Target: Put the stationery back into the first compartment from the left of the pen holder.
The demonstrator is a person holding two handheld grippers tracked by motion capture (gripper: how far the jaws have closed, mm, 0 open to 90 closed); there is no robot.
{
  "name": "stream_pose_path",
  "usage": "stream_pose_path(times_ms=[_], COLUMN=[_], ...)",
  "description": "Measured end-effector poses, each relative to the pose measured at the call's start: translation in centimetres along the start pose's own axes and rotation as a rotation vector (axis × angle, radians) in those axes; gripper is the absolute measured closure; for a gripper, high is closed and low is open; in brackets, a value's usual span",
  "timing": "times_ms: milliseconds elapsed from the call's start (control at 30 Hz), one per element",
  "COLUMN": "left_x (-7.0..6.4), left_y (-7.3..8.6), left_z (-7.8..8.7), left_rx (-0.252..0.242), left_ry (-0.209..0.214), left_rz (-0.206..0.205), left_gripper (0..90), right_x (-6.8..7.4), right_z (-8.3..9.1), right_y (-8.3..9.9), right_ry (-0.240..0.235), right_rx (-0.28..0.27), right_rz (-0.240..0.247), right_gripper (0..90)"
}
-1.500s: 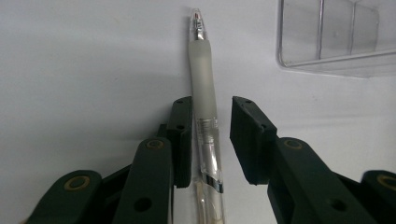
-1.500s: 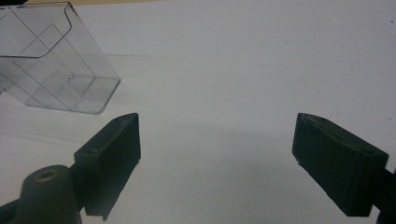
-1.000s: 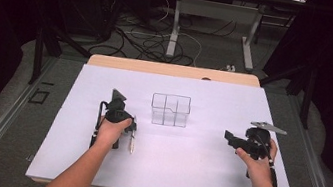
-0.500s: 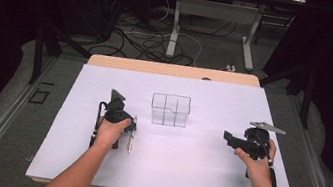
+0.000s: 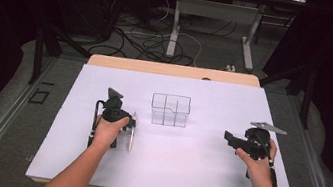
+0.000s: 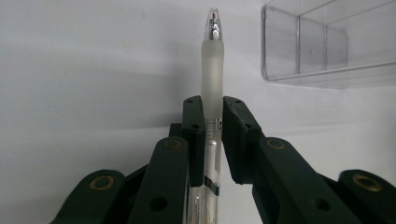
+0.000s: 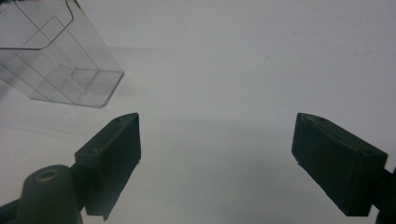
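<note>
- Grasping the pen [image 6: 212, 70] with my left fingers [image 6: 195, 122], clenched on its barrel just below the grip, tip forward, probably to reach the organizer [image 5: 170, 109] nearby.
- My right gripper [image 7: 217, 154] waits released above the bare desk [image 5: 193, 168], well apart.

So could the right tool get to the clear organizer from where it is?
Probably yes: the right tool is open and holds nothing, and only bare white table lies between it and the clear organizer.
</note>
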State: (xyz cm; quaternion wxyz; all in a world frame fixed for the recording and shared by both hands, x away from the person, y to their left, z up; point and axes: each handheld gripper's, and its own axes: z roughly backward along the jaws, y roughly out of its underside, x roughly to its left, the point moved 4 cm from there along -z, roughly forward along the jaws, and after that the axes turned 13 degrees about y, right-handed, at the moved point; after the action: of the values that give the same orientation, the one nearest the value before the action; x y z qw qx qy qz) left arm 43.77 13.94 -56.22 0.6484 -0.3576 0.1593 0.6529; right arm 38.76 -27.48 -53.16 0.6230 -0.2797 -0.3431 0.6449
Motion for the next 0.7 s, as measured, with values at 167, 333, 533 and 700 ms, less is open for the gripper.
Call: stream_pose_path(times_ms=[167, 333, 533, 700], left_x=[-0.5, -1.2, -2.3, -2.9], left_y=[-0.1, -0.2, -0.5, -0.6], left_z=[0.7, 1.5, 2.6, 3.2], left_rx=[-0.063, -0.129, -0.222, -0.287], left_ry=[0.019, 0.021, 0.031, 0.031], left_rz=[-0.017, -0.075, -0.143, -0.194], left_gripper=[79.6, 79.6, 79.6, 79.7], right_x=[-0.1, -0.1, -0.2, -0.2], right_z=[-0.1, 0.0, 0.0, -0.1], right_y=[0.0, 0.0, -0.1, -0.1], right_ry=[-0.002, -0.004, -0.006, -0.005], right_rx=[-0.001, -0.001, -0.001, -0.004], right_rz=[0.006, 0.003, 0.004, 0.001], right_gripper=[14.9, 14.9, 14.9, 14.9])
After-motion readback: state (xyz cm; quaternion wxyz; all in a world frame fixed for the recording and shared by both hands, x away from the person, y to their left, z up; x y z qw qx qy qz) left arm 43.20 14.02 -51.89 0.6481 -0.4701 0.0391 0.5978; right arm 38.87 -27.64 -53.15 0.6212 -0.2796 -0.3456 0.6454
